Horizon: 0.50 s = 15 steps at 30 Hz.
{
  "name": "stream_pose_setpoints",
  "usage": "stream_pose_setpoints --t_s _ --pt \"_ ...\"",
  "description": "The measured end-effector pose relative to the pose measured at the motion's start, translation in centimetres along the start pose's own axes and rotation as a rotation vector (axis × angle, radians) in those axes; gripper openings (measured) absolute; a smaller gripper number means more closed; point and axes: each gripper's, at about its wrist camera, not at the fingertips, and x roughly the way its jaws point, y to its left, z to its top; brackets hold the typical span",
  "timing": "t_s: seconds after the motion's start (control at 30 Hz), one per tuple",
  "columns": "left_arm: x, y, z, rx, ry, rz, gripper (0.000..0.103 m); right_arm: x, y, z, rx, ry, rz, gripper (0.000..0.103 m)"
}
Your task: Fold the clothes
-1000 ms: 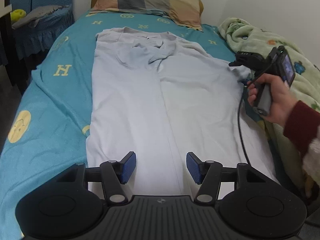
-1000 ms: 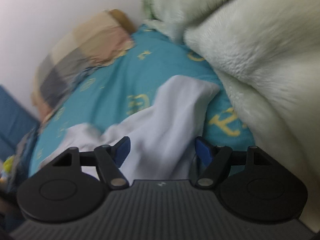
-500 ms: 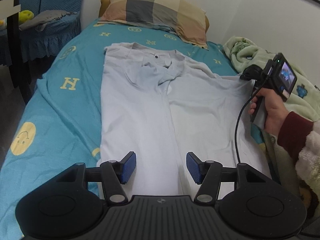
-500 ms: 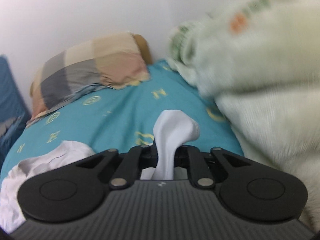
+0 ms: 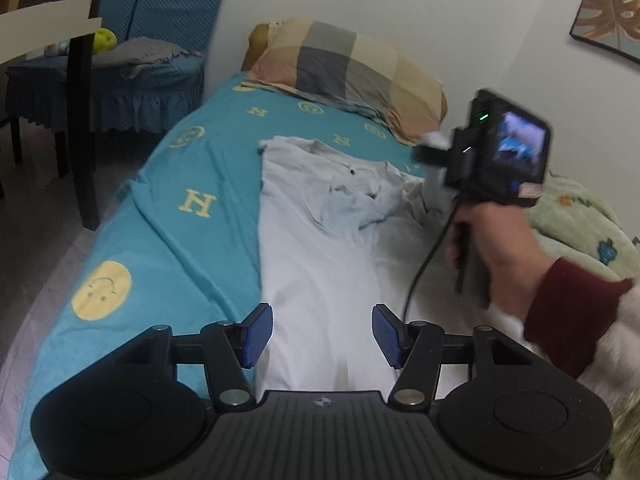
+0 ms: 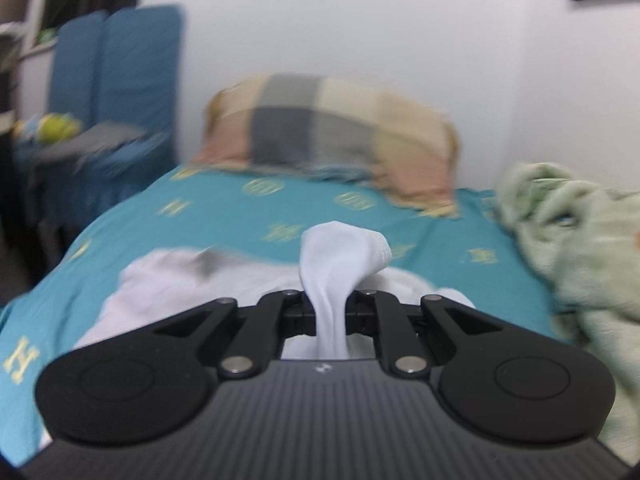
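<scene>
A pale grey-white shirt [image 5: 320, 248] lies lengthwise on the teal bedspread [image 5: 192, 208], collar toward the pillow. My left gripper [image 5: 322, 336] hovers open over the shirt's near hem, nothing between its blue pads [image 5: 258, 334]. My right gripper [image 6: 330, 312] is shut on the shirt's sleeve [image 6: 340, 264], whose cuff bunches up above the jaws. In the left wrist view, a hand [image 5: 492, 240] carries the right gripper [image 5: 430, 156] lifted above the shirt's right shoulder, with the pinched sleeve [image 5: 434, 182] hanging from it.
A checked pillow [image 5: 352, 76] lies at the head of the bed against the white wall. A green fleece blanket [image 5: 580, 224] is heaped along the right side. A blue-covered chair [image 5: 132, 76] and a dark wooden chair [image 5: 80, 92] stand left of the bed.
The right gripper shut on the sleeve, then lifted and carried it inward over the shirt while rolling level. The left gripper rose and drew back, still open.
</scene>
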Motion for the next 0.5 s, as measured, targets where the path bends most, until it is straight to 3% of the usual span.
stream_pose_setpoints --t_s 0.17,0.3,0.33,0.4,0.43,0.47,0.5 --pt "0.6 1.8 0.5 -0.012 0.015 0.033 0.055 2.2 3.6 -3.0 0.004 0.069 0.046 0.012" --pt "1.1 2.3 0.5 -0.037 0.03 0.025 0.055 2.9 3.2 -3.4 0.049 0.121 0.097 0.016" --pt "1.2 2.2 0.5 -0.029 0.031 0.026 0.055 3.1 3.0 -3.3 0.056 0.142 0.112 0.021" --pt "1.2 1.9 0.5 -0.014 0.03 0.026 0.055 2.5 2.5 -3.1 0.072 0.16 0.173 0.044" --pt "1.2 1.7 0.5 -0.008 0.028 0.021 0.055 1.7 2.1 -3.0 0.085 0.156 0.207 0.063" --pt "1.1 1.5 0.4 -0.002 0.028 0.019 0.056 0.7 1.7 -2.9 0.096 0.142 0.232 0.073" --pt "1.1 1.4 0.4 0.005 0.029 0.019 0.056 -0.4 1.3 -2.6 0.103 0.128 0.251 0.075"
